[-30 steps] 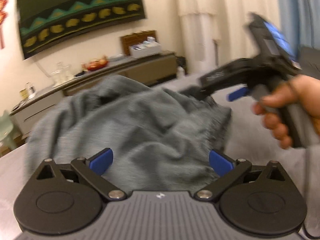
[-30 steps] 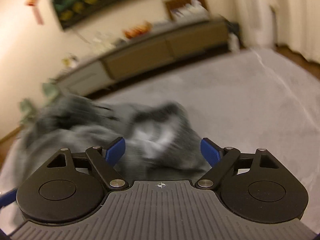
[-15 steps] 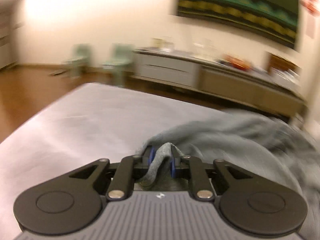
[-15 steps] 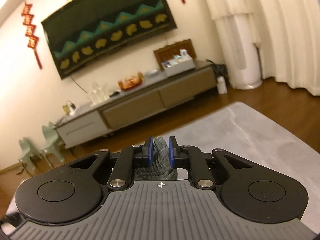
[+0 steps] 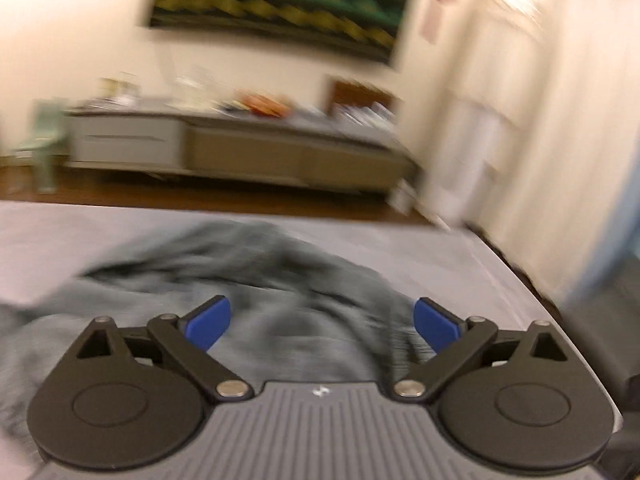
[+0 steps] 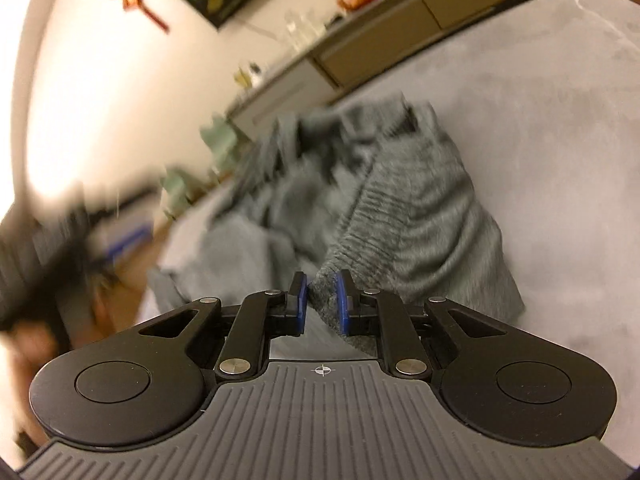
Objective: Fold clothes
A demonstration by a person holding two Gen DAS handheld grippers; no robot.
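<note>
A grey knit garment [image 5: 280, 280] lies crumpled on the pale grey table cover [image 5: 432, 252]. In the left wrist view my left gripper [image 5: 322, 322] hovers just over the cloth, open, with nothing between its blue pads. In the right wrist view the same garment [image 6: 400, 200] stretches away in folds with a ribbed band running toward me. My right gripper [image 6: 322, 302] is shut on a thick edge of that garment, cloth bunched between the blue pads. The left gripper shows as a dark blur [image 6: 48, 256] at the far left there.
A long low sideboard [image 5: 240, 148] with clutter on top runs along the back wall under a dark framed picture [image 5: 280, 4]. Pale curtains [image 5: 540, 120] hang at the right. Small green chairs [image 5: 44, 140] stand on the wooden floor. The table's right edge [image 5: 540, 308] is close.
My left gripper was shut on the garment's edge half a second ago and has let go, now open. My right gripper stays shut on the cloth and has tipped down toward the table.
</note>
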